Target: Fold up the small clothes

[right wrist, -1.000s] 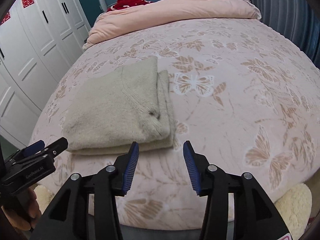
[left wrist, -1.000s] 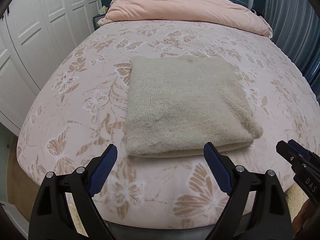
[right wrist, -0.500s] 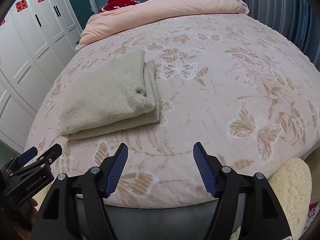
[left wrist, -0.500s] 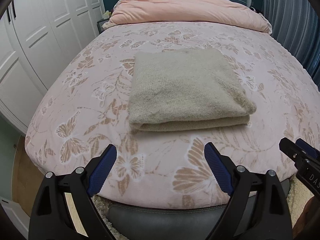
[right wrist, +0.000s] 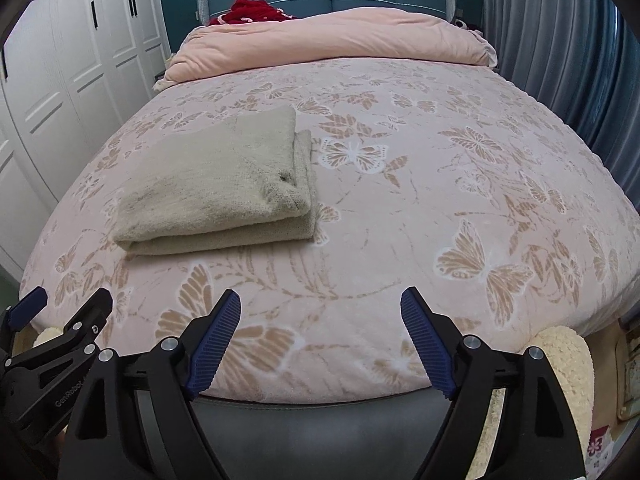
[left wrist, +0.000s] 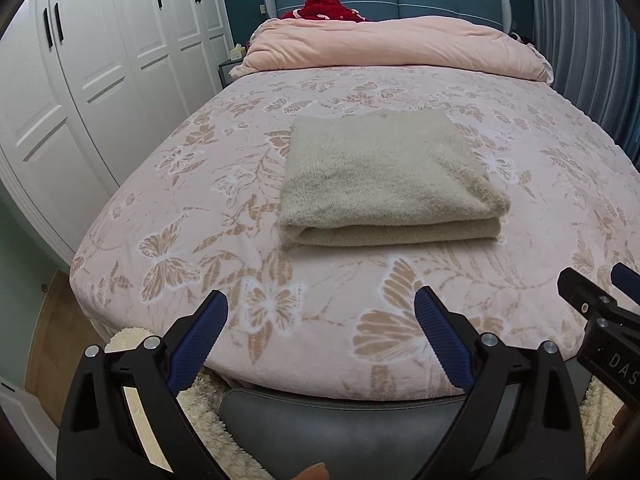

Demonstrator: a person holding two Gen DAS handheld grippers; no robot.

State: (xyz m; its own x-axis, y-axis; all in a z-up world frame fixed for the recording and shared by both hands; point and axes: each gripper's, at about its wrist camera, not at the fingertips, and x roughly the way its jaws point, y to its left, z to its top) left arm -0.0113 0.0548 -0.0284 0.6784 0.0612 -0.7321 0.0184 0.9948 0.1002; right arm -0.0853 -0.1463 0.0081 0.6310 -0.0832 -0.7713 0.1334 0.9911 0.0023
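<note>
A beige knitted garment [left wrist: 384, 176] lies folded into a thick rectangle on the pink butterfly-print bed [left wrist: 240, 208]; it also shows in the right wrist view [right wrist: 216, 184], left of centre. My left gripper [left wrist: 320, 320] is open and empty, held back over the foot edge of the bed, short of the garment. My right gripper [right wrist: 320, 320] is open and empty too, over the foot edge, to the right of the garment. Each gripper shows at the edge of the other's view: the right gripper [left wrist: 600, 312] and the left gripper [right wrist: 60, 320].
A rolled pink duvet [left wrist: 396, 48] lies across the head of the bed with a red item [left wrist: 328, 8] behind it. White wardrobes [left wrist: 100, 80] stand on the left, grey-blue curtains [right wrist: 560, 40] on the right. A cream fluffy rug [right wrist: 568, 360] lies by the dark bed base [left wrist: 340, 432].
Both grippers have pulled back from the folded garment toward the foot of the bed. The right gripper's jaws have opened wider. The garment has stayed in place.
</note>
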